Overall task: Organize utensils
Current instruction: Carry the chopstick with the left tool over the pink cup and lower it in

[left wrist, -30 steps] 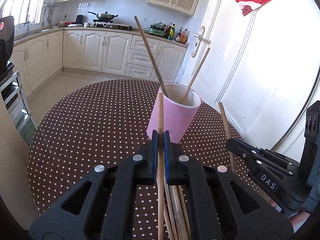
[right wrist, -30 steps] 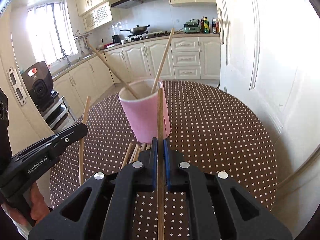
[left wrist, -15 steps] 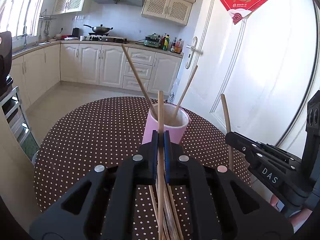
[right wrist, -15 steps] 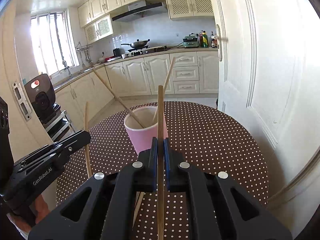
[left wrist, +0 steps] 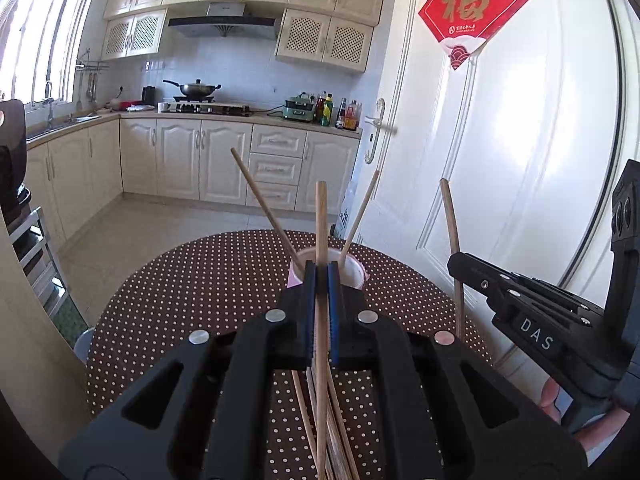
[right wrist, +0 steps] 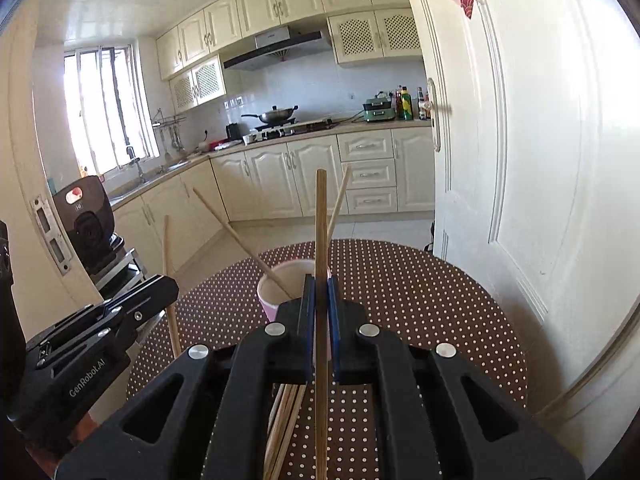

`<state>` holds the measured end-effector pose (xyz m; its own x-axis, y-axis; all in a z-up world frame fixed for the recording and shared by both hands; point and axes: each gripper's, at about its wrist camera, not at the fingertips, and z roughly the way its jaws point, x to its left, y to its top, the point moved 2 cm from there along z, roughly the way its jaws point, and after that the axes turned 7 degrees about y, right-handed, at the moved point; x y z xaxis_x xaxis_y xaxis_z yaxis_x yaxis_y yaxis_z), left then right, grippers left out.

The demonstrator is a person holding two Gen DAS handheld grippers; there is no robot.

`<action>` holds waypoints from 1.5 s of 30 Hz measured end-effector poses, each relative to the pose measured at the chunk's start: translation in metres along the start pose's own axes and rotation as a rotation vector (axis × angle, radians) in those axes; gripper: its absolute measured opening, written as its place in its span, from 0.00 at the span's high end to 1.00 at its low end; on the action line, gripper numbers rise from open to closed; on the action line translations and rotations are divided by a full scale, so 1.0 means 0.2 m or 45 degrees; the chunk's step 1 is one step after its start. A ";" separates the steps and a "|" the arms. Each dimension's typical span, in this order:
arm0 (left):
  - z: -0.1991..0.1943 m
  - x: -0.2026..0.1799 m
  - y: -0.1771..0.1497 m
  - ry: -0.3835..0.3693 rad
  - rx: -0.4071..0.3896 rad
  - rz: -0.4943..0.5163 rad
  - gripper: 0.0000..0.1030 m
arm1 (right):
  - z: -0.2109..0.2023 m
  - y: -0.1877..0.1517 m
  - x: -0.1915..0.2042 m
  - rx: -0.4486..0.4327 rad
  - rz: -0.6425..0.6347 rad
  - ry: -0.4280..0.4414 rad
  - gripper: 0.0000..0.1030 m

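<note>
pink cup (left wrist: 362,276) on dotted table (left wrist: 208,292); two chopsticks (left wrist: 262,204) leaning inside

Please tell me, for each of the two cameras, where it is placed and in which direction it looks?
Left wrist: on the left gripper, looking along its fingers at the pink cup and kitchen; the right gripper and some hand show at right.
Right wrist: on the right gripper, facing likewise; the left gripper shows at left.
Shared: cup, dotted table, both grippers, each shut on a chopstick.
</note>
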<state>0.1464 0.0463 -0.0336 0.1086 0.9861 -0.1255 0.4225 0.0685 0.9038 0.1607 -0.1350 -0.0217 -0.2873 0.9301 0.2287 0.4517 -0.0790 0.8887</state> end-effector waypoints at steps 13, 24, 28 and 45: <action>-0.07 -0.06 0.20 0.003 -0.129 0.026 0.94 | -0.08 0.20 0.05 -0.164 -0.053 0.027 0.95; -0.03 -0.14 0.37 -0.004 -0.212 0.084 0.94 | -0.09 0.36 0.10 -0.276 -0.117 0.060 0.95; -0.01 -0.17 0.43 -0.005 -0.258 0.100 0.94 | -0.08 0.41 0.10 -0.333 -0.120 0.058 0.95; 0.25 -0.13 0.54 0.052 -0.307 0.009 0.94 | 0.12 0.54 -0.04 -0.450 0.012 0.061 0.95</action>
<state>0.2345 0.0196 0.0459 0.0719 0.9917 -0.1069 0.1941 0.0912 0.9767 0.2324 -0.1415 0.0624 -0.3279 0.9114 0.2486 0.1365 -0.2146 0.9671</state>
